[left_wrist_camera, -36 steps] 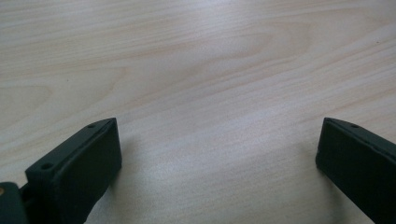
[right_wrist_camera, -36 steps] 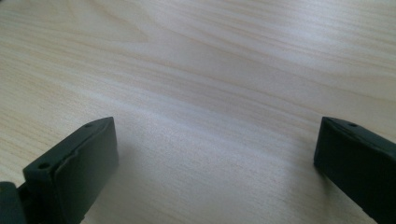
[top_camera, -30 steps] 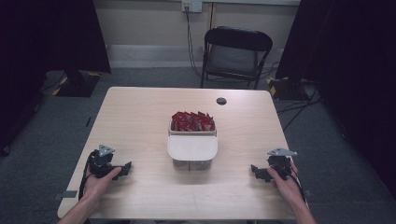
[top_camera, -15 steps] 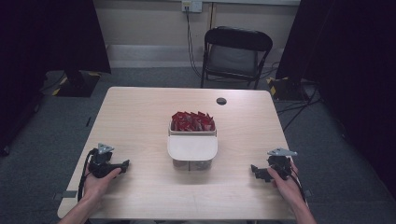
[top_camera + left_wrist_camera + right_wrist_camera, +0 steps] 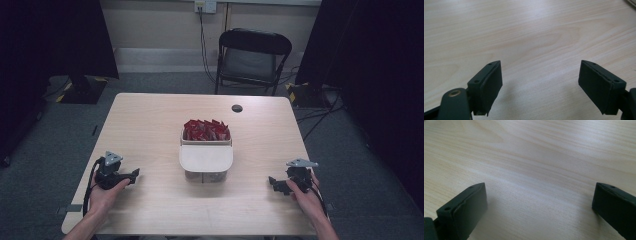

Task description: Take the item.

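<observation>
Both grippers low over bare table (image 5: 150,125), left gripper (image 5: 540,85) fingers apart, just narrowing, right gripper (image 5: 539,207) fingers wide, seemingly touching nothing.

A lab or recording room is suggested: a bare wooden table (image 5: 150,125) is set on grey carpet (image 5: 150,82), flanked by black curtains (image 5: 370,60), with a folding chair (image 5: 252,57) and wall socket (image 5: 205,6) behind.

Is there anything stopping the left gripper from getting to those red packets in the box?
Probably not. Bare table lies between the left gripper and the box, and the red packets sit uncovered in its far half. Its jaws, just narrowed slightly, hold nothing.
</observation>
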